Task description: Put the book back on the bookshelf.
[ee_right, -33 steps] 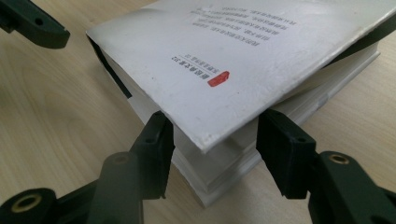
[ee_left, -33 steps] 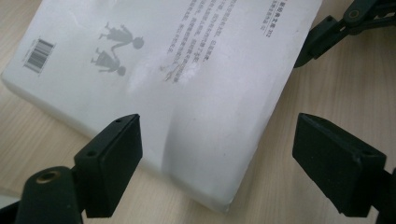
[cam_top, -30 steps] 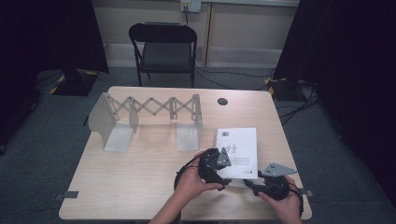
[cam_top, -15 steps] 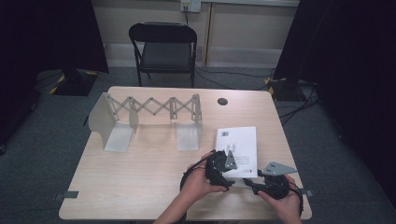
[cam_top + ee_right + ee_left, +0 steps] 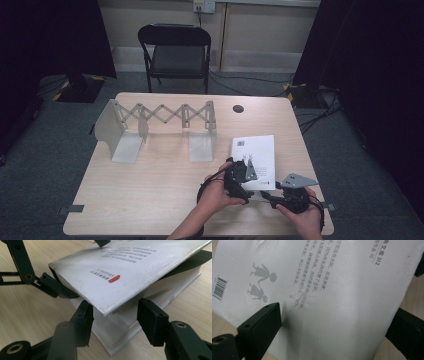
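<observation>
Stands in a dark-curtained room on grey carpet: a pale wooden table (image 5: 150, 200), with most of the action at its near right corner. Nearest, comes in from the near edge the right gripper (image 5: 115, 317), jaws set apart on either side of the near corner of a white book (image 5: 257, 150), not closed on it; under the raised cover shows a gap above the page block. Just left of that, hovers low over the cover the left gripper (image 5: 334, 325), jaws spread wide, one resting on the printed face, the other out past the book's edge, gripping nothing. Lies flat on the table, the book, back cover up with barcode at the far end. Farther back on the left, stands a metal accordion book rack (image 5: 160, 117) with nothing in its bays, well apart from the book. Beyond it, sits a small black round cap (image 5: 238, 108) and, past the far edge, a folding chair (image 5: 177, 55). Seems early going: cover only prised up, no firm hold taken, lifting and any move toward the rack left to do.
</observation>
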{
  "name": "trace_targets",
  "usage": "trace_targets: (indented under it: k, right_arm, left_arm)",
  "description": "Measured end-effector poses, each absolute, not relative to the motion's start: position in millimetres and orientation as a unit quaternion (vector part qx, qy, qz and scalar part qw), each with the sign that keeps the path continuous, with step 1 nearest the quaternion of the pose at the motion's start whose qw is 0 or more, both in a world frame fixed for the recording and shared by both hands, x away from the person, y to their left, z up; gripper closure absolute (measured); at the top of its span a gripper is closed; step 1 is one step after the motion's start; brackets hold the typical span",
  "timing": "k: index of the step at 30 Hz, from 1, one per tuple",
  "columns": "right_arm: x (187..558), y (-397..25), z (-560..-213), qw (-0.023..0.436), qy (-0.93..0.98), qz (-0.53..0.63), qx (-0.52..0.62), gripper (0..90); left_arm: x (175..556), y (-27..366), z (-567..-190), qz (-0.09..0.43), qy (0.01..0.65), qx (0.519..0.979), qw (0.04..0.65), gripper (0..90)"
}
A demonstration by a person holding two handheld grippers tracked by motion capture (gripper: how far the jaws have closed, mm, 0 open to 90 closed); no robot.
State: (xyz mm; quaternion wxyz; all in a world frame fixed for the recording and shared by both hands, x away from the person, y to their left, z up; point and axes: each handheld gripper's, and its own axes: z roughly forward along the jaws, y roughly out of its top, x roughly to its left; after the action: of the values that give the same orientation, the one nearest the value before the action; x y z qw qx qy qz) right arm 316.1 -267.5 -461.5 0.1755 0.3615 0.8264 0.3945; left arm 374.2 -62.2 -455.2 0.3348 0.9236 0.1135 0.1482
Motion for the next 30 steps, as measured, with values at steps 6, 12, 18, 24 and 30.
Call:
trace_targets:
  k: [6,12,18,24,30]
  right_arm:
    - [316.7,-268.4,-462.7,0.172,0.826,0.396,0.362,47.7]
    - [316.8,-268.4,-462.8,0.171,0.826,0.397,0.362,47.8]
    - [317.0,-269.7,-463.7,0.169,0.824,0.400,0.363,47.6]
    - [318.5,-271.0,-465.8,0.163,0.827,0.400,0.361,44.6]
    - [319.9,-272.5,-470.6,0.161,0.838,0.379,0.358,39.3]
  left_arm:
    - [376.4,-60.3,-454.3,0.151,0.110,0.924,0.334,7.3]
    - [375.6,-59.1,-454.6,0.154,0.107,0.922,0.340,9.1]
    - [371.4,-59.3,-452.2,0.162,0.092,0.923,0.338,16.5]
    - [369.5,-60.4,-452.0,0.168,0.082,0.923,0.338,18.8]
    - [369.0,-60.7,-452.8,0.169,0.081,0.922,0.339,19.1]
